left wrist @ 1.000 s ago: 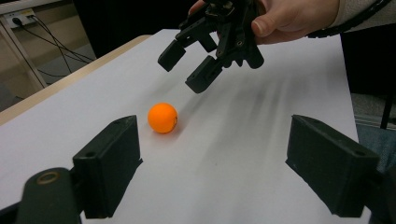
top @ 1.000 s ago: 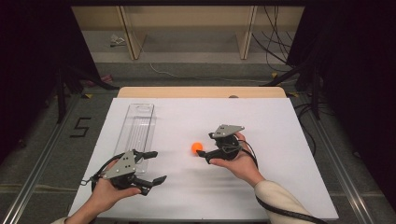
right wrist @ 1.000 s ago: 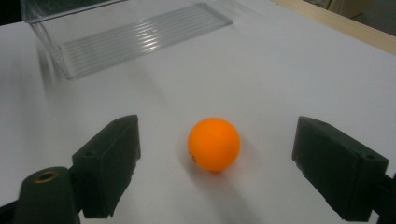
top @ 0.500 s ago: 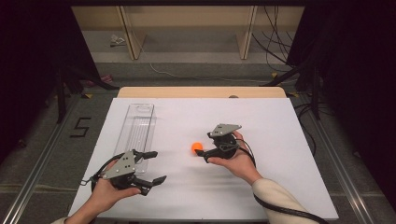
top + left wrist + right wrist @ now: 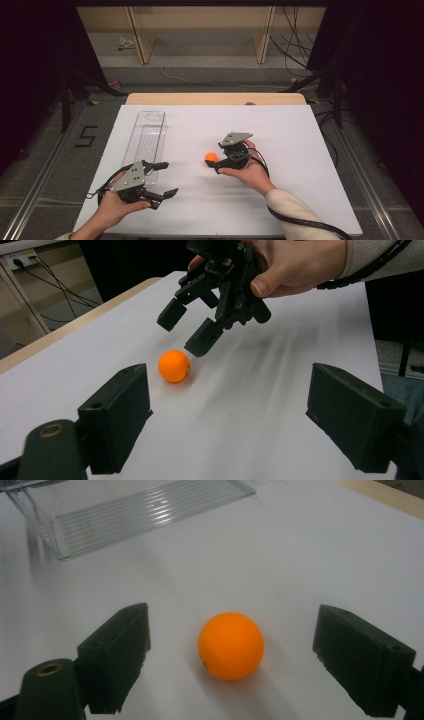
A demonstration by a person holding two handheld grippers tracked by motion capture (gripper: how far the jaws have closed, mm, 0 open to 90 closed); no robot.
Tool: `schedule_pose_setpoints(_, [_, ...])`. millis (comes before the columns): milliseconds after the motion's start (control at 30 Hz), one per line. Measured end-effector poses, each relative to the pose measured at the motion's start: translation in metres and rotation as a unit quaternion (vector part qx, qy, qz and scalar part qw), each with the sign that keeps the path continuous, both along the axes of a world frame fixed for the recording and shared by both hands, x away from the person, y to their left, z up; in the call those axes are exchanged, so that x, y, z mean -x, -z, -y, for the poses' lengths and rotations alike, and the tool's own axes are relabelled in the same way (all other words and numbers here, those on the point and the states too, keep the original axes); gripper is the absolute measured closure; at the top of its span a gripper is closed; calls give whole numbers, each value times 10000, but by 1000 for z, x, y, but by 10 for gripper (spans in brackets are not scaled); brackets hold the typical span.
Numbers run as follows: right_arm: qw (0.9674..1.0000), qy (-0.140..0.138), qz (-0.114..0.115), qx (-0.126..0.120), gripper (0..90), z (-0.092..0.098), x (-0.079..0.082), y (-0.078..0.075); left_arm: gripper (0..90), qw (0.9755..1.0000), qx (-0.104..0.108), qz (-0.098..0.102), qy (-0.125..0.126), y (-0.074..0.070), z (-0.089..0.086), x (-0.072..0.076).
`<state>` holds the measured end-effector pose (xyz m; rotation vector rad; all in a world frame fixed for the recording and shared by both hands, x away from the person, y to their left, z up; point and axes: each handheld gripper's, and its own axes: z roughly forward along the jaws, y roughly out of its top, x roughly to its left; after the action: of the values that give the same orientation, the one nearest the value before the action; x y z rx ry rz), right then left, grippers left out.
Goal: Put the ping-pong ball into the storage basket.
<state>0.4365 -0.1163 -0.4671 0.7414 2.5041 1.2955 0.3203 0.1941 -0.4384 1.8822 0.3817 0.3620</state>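
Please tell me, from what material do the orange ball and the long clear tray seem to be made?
The orange ball looks like smooth matte plastic, probably a table-tennis ball: even colour, soft highlight, small dark print low on its side. The clear tray looks like rigid transparent plastic, glossy, with a ribbed floor; the white table shows through it.

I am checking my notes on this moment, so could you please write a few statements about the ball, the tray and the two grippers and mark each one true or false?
1. The orange ball lies on the white table. True.
2. The right gripper is shut on the ball. False: its jaws stand open on either side of the ball, not touching it.
3. The clear tray holds the ball. False: the ball lies on the table, apart from the tray.
4. The left gripper is open. True.
5. The left gripper holds the tray. False: its jaws hold nothing.
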Motion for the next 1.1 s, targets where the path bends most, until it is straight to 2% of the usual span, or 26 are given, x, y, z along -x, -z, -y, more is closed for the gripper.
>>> schedule_pose_setpoints(300, [9998, -85, -87, 142, 175, -12, -6, 9, 170, 10000, 4, 2, -4, 0, 0, 0])
schedule_pose_setpoints(433, [9996, -98, -129, 246, 293, -18, -9, 14, 170, 10000, 5, 3, 1, 0, 0, 0])
schedule_pose_setpoints(800, [9980, -171, -216, 562, 507, -22, -11, 21, 170, 10000, 12, 3, 4, 0, -1, 0])
schedule_pose_setpoints(967, [9974, -198, -185, 662, 513, -23, -10, 20, 169, 10000, 11, 2, 7, 0, 0, 0])
schedule_pose_setpoints(1100, [9980, -174, -122, 594, 513, -22, -10, 16, 170, 10000, 7, -4, 18, 0, 0, 0])
